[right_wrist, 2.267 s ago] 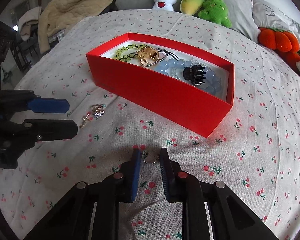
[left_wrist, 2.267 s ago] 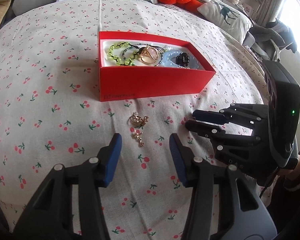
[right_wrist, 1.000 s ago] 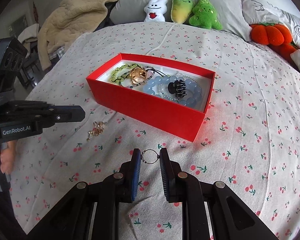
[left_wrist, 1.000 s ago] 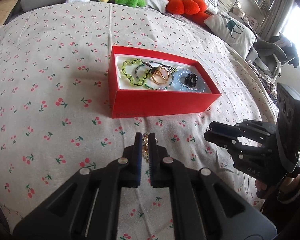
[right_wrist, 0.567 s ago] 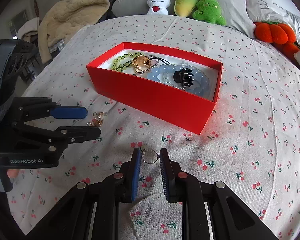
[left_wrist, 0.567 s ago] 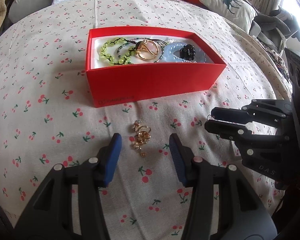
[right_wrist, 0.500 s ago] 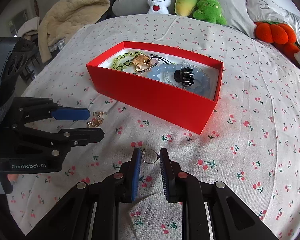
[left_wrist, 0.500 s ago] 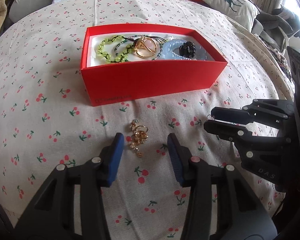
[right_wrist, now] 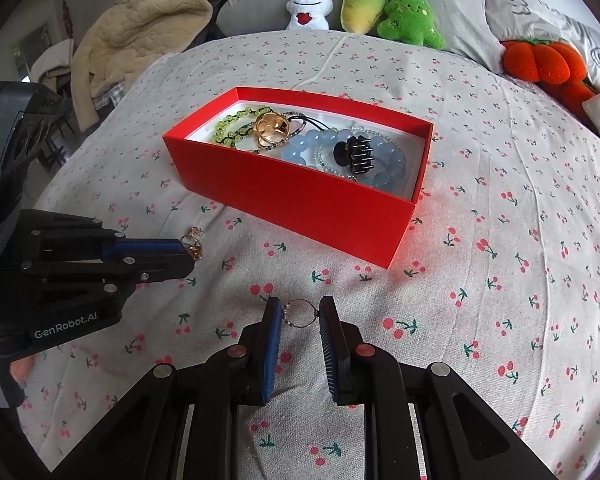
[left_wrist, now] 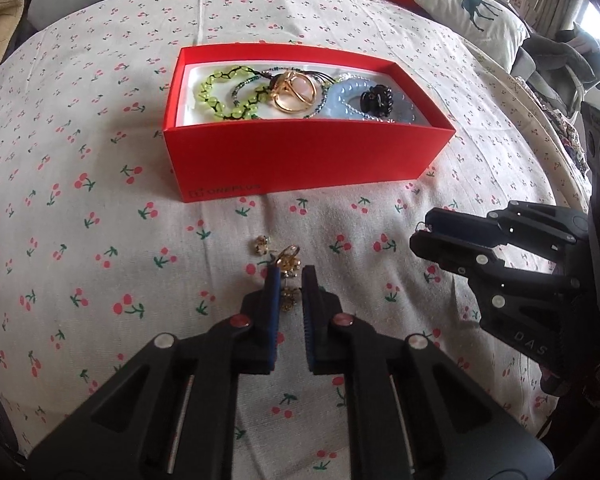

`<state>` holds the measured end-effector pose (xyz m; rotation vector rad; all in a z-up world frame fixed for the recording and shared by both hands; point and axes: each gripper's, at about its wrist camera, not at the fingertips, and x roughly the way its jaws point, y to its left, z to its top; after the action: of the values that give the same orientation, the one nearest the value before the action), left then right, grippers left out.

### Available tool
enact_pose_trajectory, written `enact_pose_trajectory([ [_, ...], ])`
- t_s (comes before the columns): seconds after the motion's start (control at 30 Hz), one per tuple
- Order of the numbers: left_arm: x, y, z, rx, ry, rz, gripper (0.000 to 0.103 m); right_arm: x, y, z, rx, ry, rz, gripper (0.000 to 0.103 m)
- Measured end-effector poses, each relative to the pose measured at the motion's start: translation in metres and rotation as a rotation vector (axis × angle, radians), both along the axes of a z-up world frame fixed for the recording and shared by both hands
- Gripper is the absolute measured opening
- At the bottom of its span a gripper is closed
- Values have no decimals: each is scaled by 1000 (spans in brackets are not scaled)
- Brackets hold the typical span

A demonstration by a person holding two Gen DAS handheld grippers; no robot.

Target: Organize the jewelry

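The left tool [left_wrist: 287,276] is closed on the gold earring [left_wrist: 289,261] at lower centre. The right tool [right_wrist: 300,314] grips a thin ring [right_wrist: 300,313] below the red box [right_wrist: 300,192].

**Cloth, card, metal and plastic**

The bed [left_wrist: 100,160] wears a matt woven cotton sheet, faintly creased, printed with cherries. The red box [left_wrist: 300,156] looks like smooth matt card with a white paper-like lining. In it lie a shiny gold metal ring [left_wrist: 294,92], translucent glossy green beads [left_wrist: 220,96], milky pale-blue beads [right_wrist: 388,164] and a glossy black plastic hair clip [right_wrist: 354,154]. The gold earrings [left_wrist: 286,264] glint like polished metal. The wire ring [right_wrist: 300,314] is thin bare metal. Both tools are matt black plastic; the fingers [right_wrist: 274,328] carry ribbed blue rubbery pads. The plush toys [right_wrist: 408,16] and beige blanket [right_wrist: 140,20] are fuzzy cloth.
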<state>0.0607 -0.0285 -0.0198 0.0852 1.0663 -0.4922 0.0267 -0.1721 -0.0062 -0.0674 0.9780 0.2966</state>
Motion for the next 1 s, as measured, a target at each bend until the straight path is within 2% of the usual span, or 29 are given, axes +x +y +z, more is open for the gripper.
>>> enact_pose_trajectory([
  [0.33, -3, 13, 20, -80, -29, 6, 12, -1, -23, 25, 95, -28, -58, 19],
  [0.47, -6, 9, 13, -42, -29, -8, 14, -1, -29, 23, 94, -20, -78, 19],
  [0.57, -8, 1, 4, -4, -25, -19, 27, 1, -29, 19, 94, -3, -80, 19],
  [0.67, -7, -8, -1, 26, -28, -24, 33, 2, -25, 16, 90, 4, -66, 19],
  [0.73, -4, -11, -5, 45, -23, -2, 34, 1, -22, 15, 87, 6, -52, 20],
  [0.93, 6, -12, -9, 17, -1, 99, 33, 3, -15, 9, 76, 15, -23, 20],
  [1.0, 5, -16, -10, 52, -23, 107, 25, 3, -14, 7, 75, 18, -23, 20],
])
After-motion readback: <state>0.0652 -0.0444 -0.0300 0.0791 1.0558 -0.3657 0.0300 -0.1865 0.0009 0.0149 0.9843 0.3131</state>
